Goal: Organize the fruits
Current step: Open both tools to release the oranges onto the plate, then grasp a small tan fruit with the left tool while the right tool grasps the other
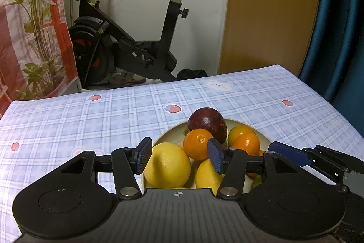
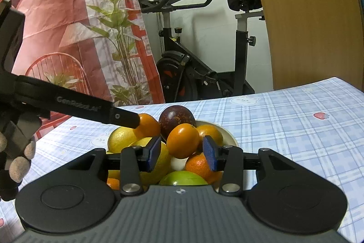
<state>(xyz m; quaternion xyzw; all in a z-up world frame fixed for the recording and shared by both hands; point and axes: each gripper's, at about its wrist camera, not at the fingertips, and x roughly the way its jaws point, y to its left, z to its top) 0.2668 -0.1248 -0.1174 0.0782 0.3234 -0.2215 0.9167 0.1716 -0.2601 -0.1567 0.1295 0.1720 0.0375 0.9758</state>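
both grippers over bowl (image 1: 241, 123): left gripper (image 1: 179, 157) parted, empty, lemon (image 1: 167, 165) just below-ahead; right gripper (image 2: 182, 153) parted, straddling orange (image 2: 183, 140) (pads not pressing), likely nearer a pick.

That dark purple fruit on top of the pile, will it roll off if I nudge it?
Probably. The purple fruit is round and perched on oranges rather than on the bowl, so a nudge could roll it out. Its skin looks smooth and firm, likely slippery between flat pads.
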